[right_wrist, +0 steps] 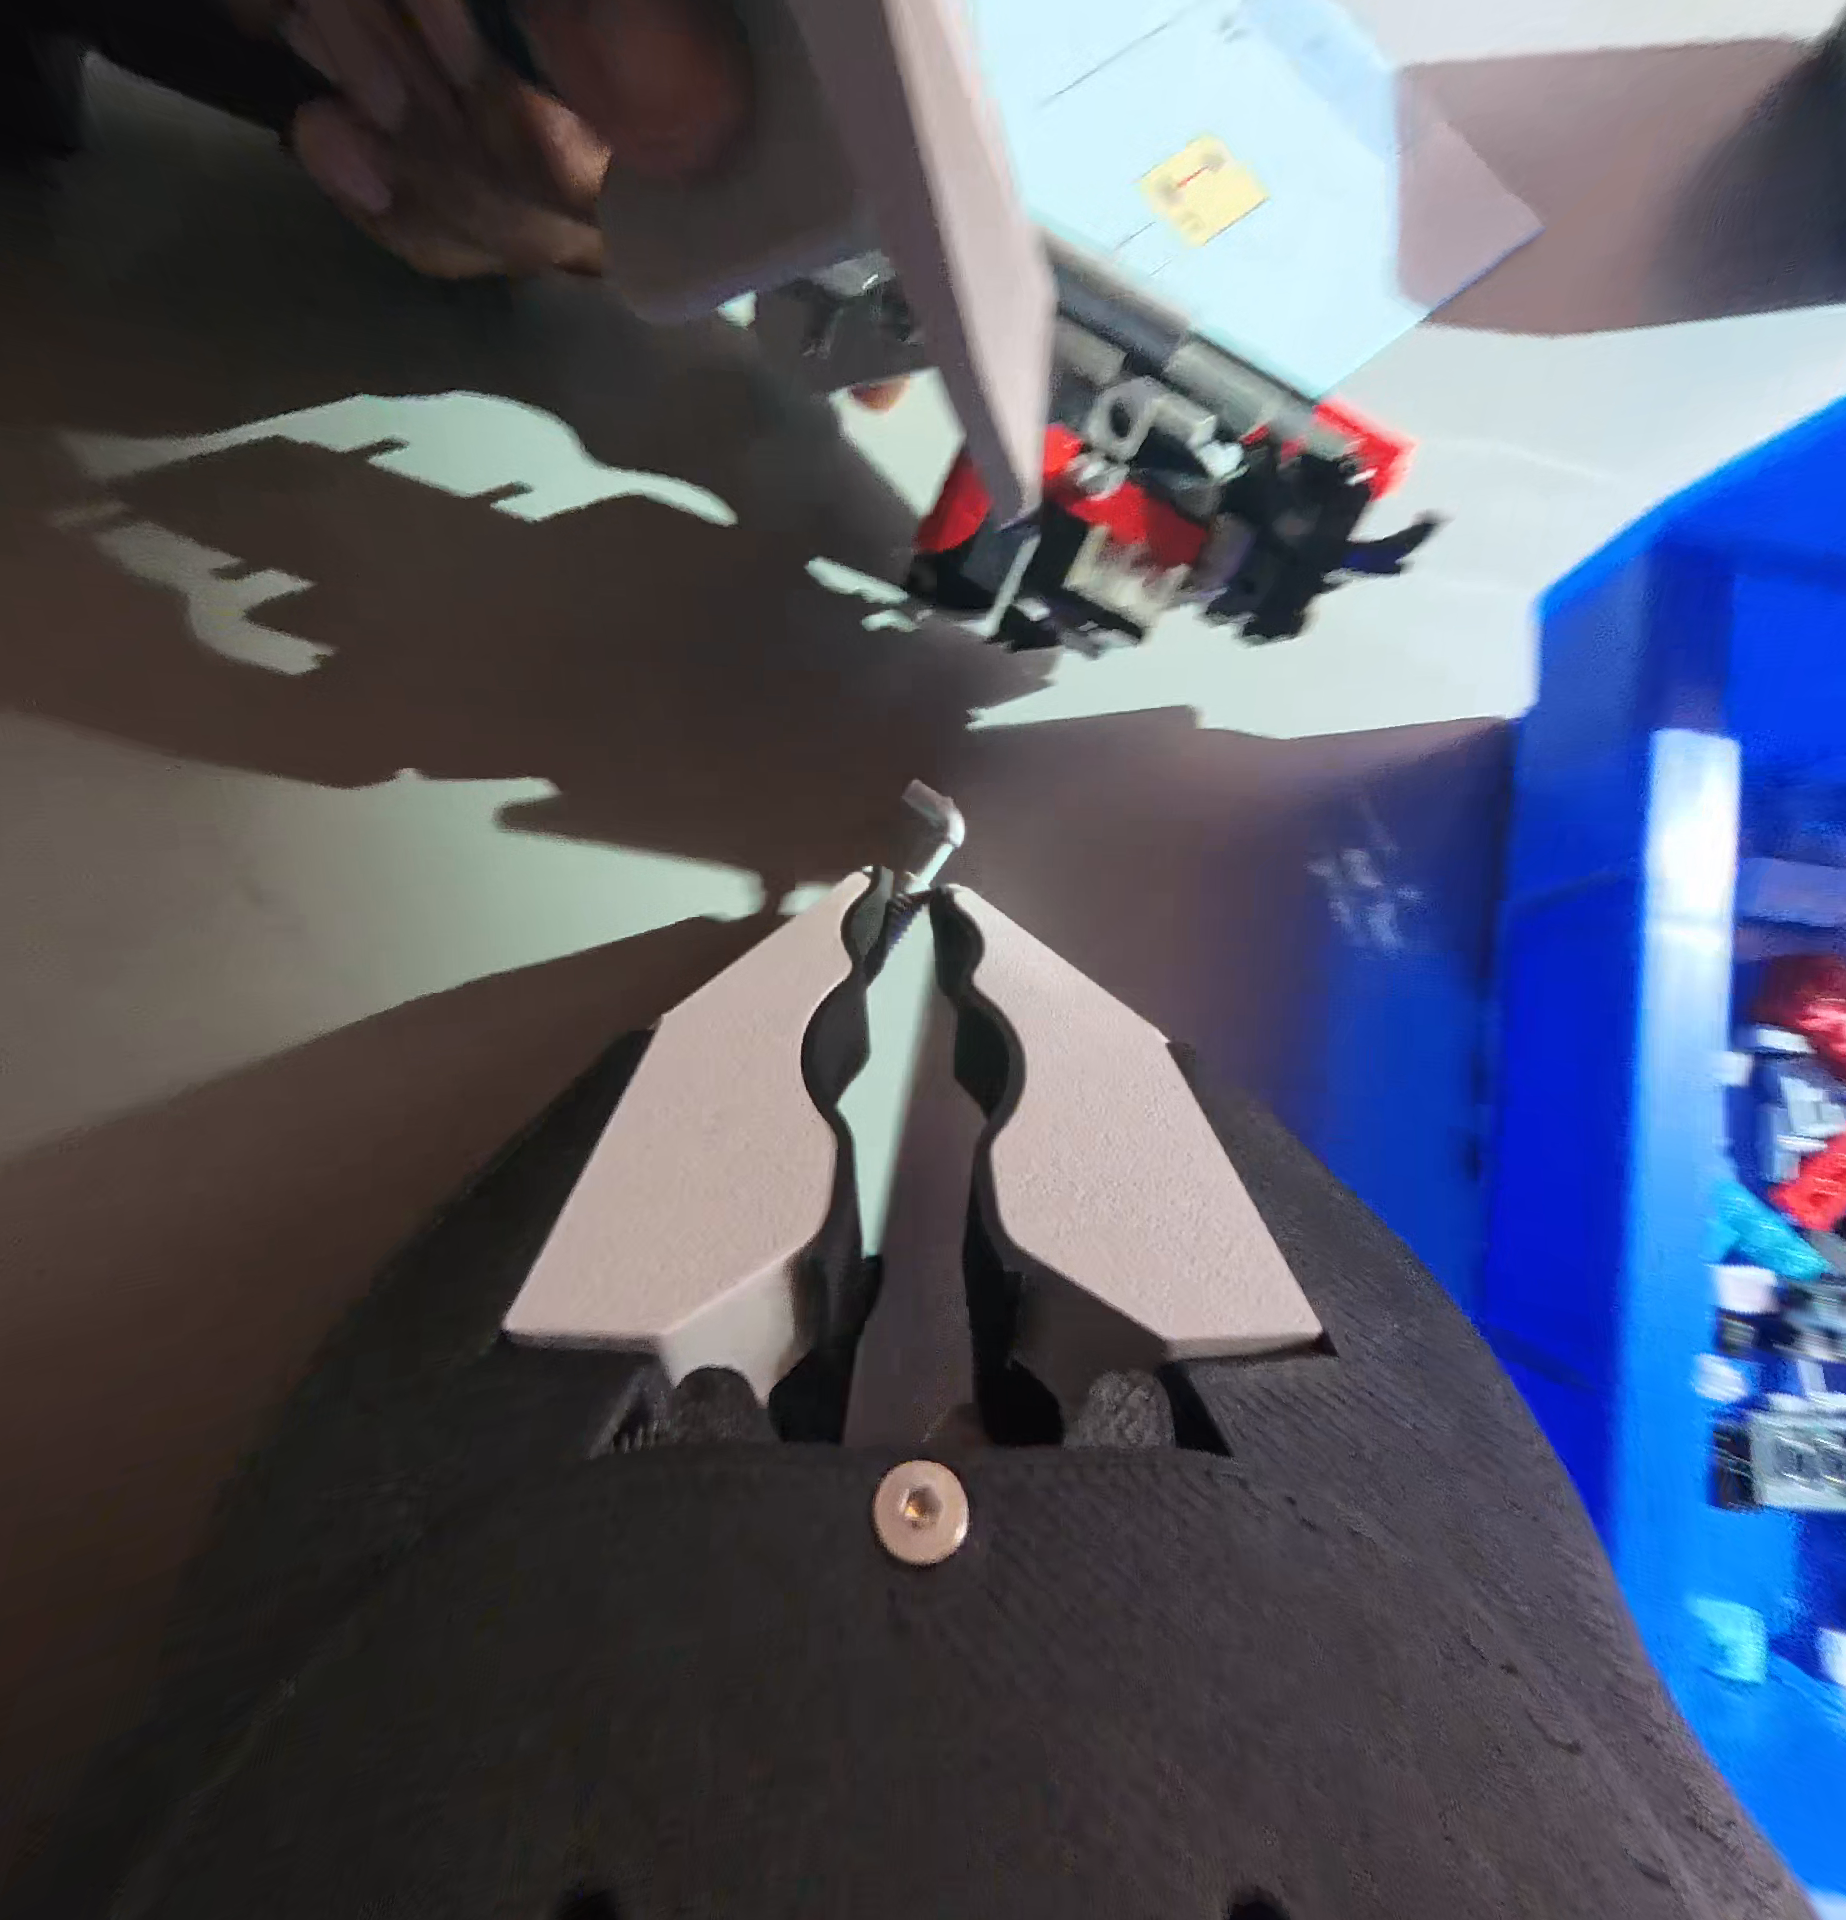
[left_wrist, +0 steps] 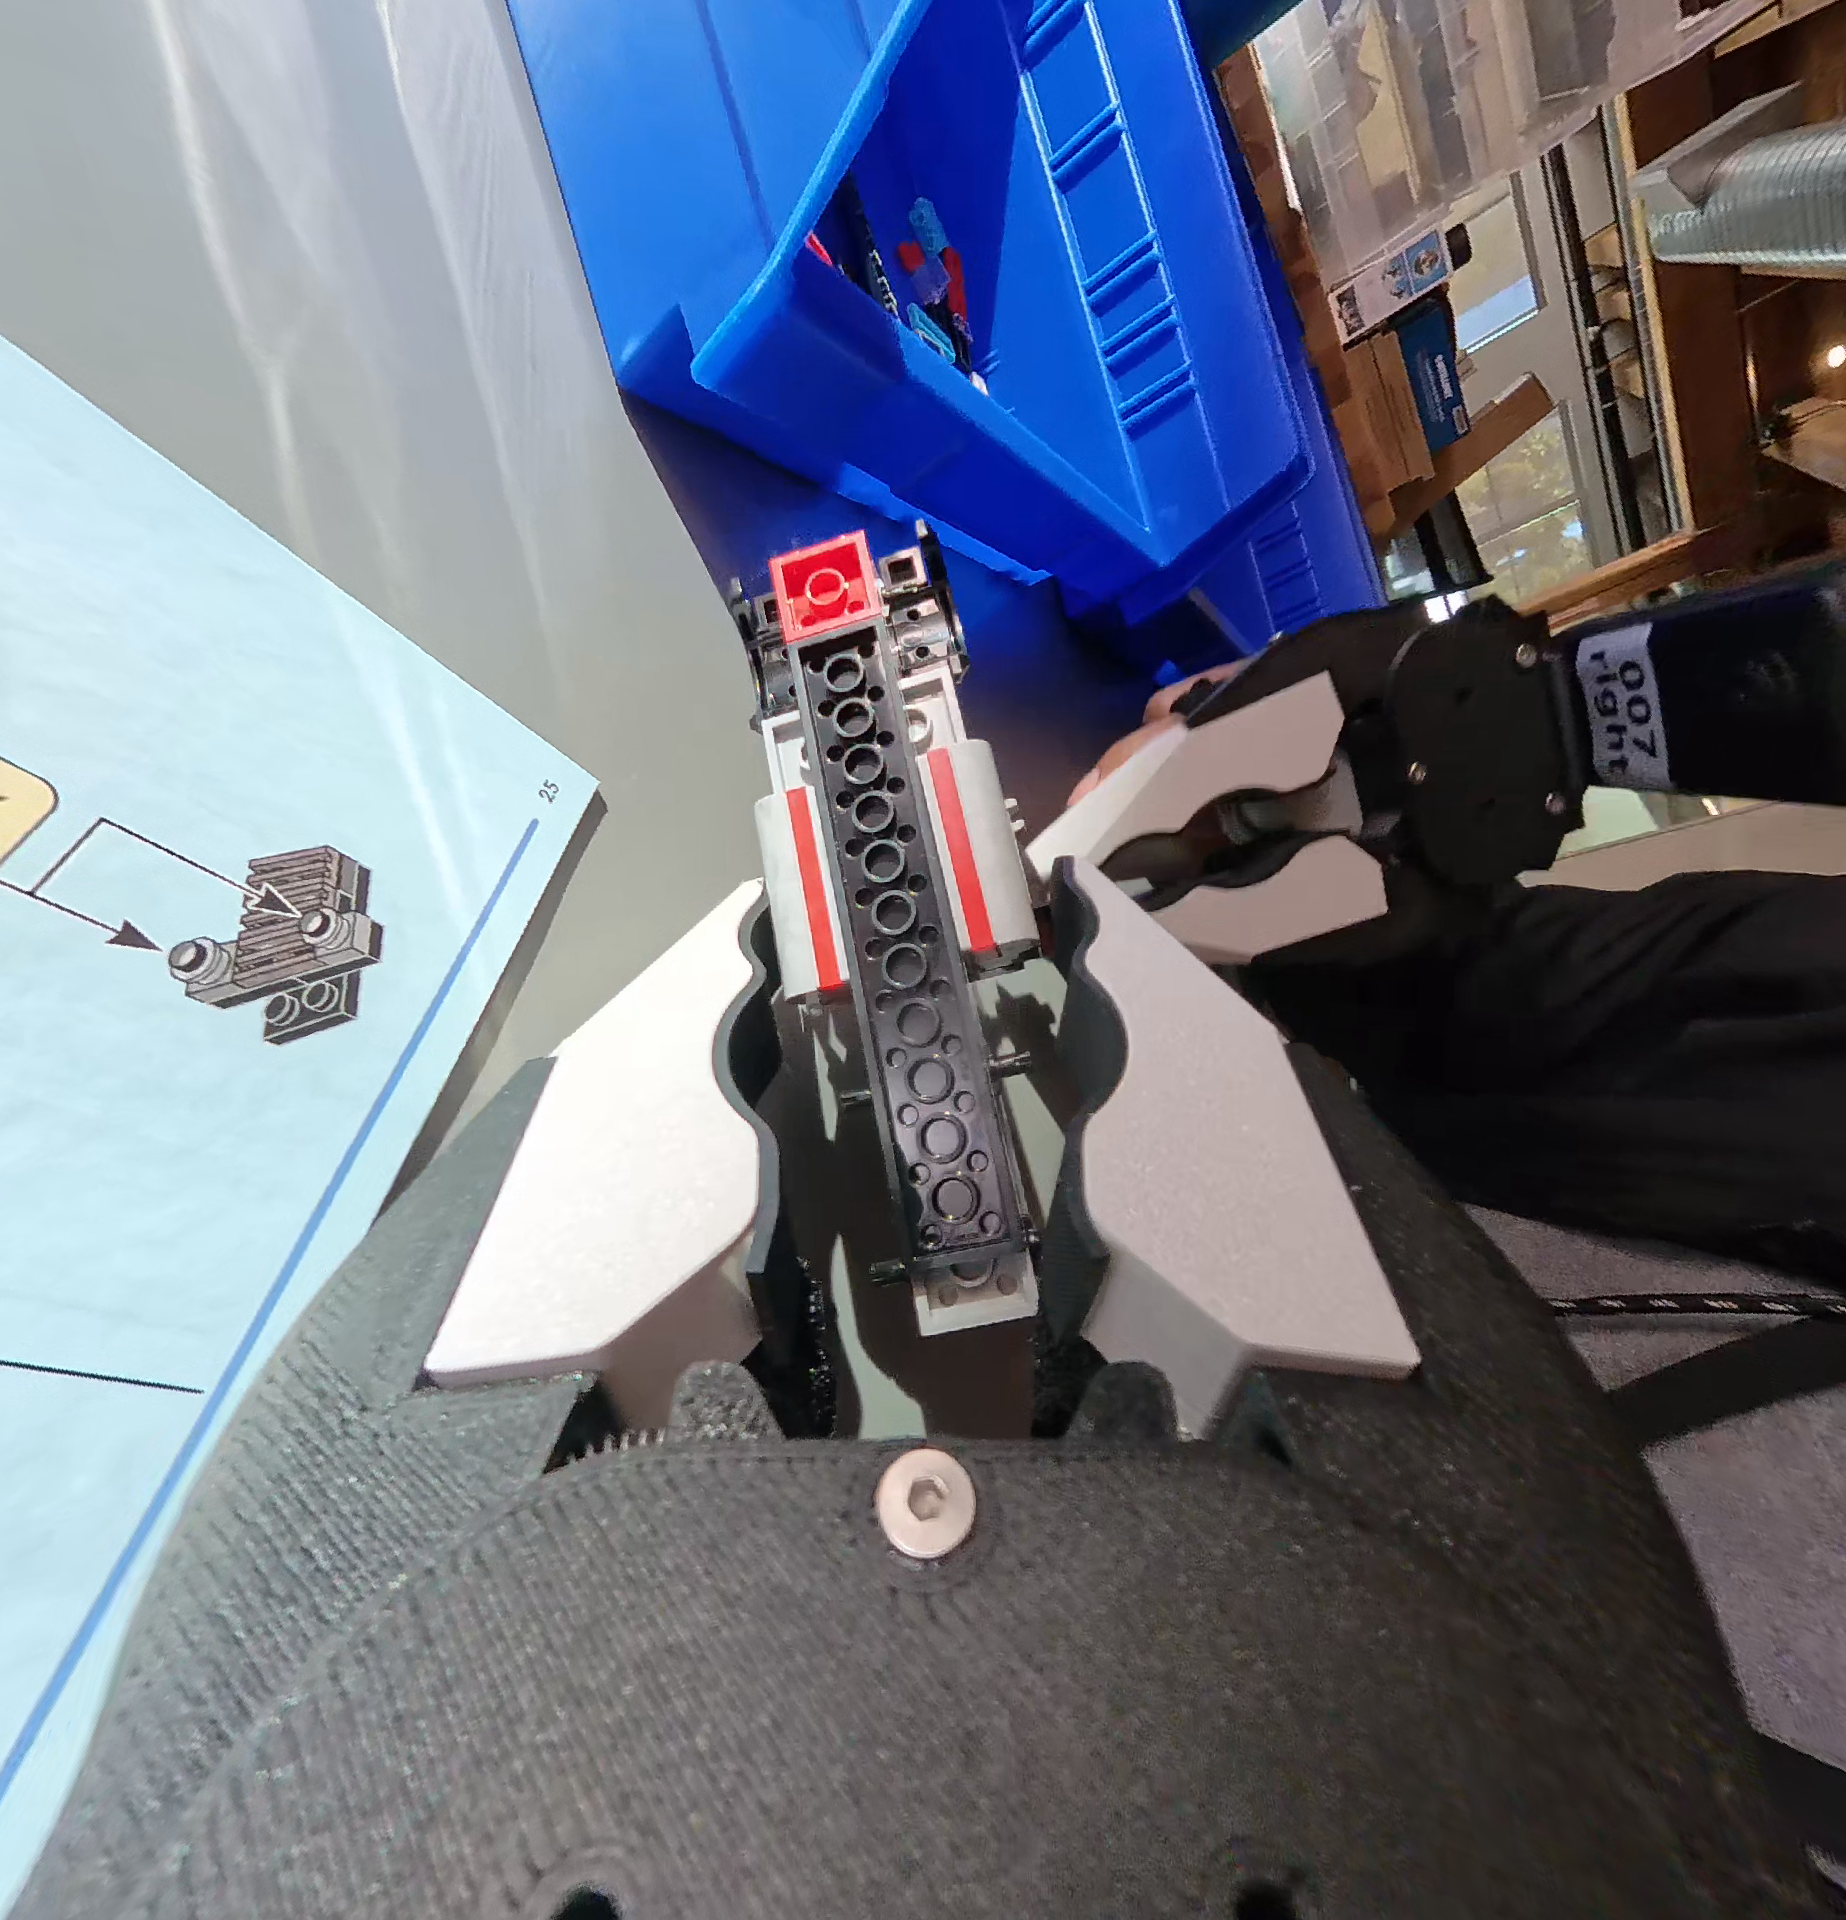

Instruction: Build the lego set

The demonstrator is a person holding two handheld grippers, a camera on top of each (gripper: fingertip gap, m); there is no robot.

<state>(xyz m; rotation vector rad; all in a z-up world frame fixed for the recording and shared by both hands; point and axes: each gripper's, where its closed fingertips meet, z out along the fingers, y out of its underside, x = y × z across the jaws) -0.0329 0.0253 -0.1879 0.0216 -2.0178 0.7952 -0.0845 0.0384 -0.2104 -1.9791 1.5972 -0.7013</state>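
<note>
My left gripper [left_wrist: 914, 904] is shut on a long lego model [left_wrist: 898, 914]: a black plate with holes, white and red side pieces, a red brick at the far end. The model also shows, blurred, in the right wrist view [right_wrist: 1158, 520], held by the left gripper's finger [right_wrist: 960, 260]. My right gripper [right_wrist: 903, 894] is shut on a small grey lego piece [right_wrist: 929, 831] that sticks out past its tips. In the left wrist view the right gripper [left_wrist: 1064, 842] sits just right of the model, tips close to its white side.
An open instruction booklet [left_wrist: 171, 935] lies at left on the white table [left_wrist: 327, 312]. Blue bins [left_wrist: 950, 312] with loose lego pieces stand behind the model, and show at right in the right wrist view [right_wrist: 1677, 1143]. A person's dark sleeve [left_wrist: 1573, 1039] lies at right. There is about 6 cm between the tips of the two grippers.
</note>
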